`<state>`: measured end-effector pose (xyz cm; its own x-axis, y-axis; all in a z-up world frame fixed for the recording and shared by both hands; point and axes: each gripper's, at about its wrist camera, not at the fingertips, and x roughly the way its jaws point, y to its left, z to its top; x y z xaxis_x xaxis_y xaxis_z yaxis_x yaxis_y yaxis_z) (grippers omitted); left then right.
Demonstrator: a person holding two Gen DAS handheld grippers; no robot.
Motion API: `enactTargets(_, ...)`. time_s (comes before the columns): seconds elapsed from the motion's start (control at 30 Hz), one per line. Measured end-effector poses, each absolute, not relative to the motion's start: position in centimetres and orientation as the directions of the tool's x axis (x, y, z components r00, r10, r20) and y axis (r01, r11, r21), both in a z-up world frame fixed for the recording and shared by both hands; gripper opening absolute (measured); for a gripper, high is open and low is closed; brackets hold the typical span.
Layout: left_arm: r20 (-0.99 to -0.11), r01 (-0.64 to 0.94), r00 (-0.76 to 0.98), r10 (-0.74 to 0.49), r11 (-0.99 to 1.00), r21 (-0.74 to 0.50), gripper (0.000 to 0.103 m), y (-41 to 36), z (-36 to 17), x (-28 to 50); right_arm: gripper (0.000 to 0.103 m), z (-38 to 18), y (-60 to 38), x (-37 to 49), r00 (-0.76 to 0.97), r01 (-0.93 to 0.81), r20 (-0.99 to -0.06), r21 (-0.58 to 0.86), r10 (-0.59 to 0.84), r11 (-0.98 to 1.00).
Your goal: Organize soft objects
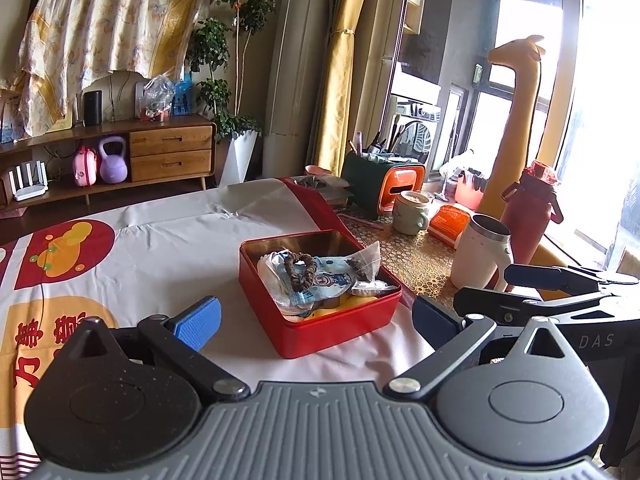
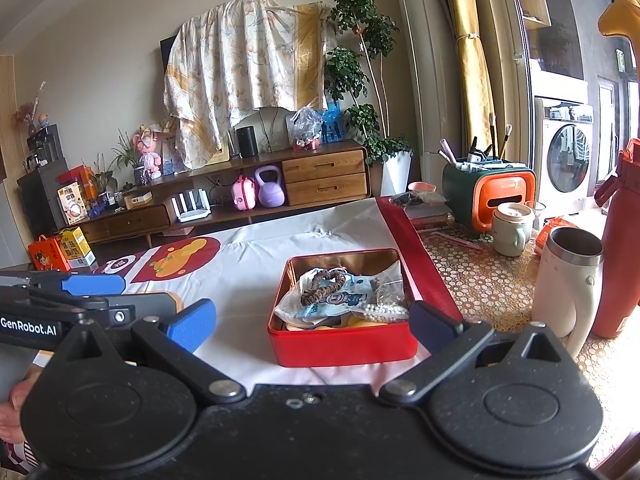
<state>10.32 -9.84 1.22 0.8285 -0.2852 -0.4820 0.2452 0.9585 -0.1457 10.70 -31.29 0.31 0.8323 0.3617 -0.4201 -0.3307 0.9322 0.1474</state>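
Red tin [image 1: 320, 308] sits lidless on the white cloth [image 1: 168, 236] near the table's right side, cloth bare to its left, cups and a red bottle [image 1: 528, 216] crowding its right. Left gripper [image 1: 316, 316] and right gripper [image 2: 312, 322] both hover spread wide and empty, just short of the tin. Inside: brown scrunchie [image 2: 323, 286] on top of a blue-printed packet [image 2: 336, 300] and beads [image 2: 384, 311]; lower layers hidden, can't identify.
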Motion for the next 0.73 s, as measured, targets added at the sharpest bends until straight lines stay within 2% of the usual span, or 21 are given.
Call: enactTargets(0.73, -0.488, 0.234, 0.827, -0.280, 0.960, -0.155, 0.103, -9.61, 0.94, 10.27, 0.103, -0.36, -31.03, 10.67, 0.827, -0.332, -0.429, 0.153, 0.365, 0.931)
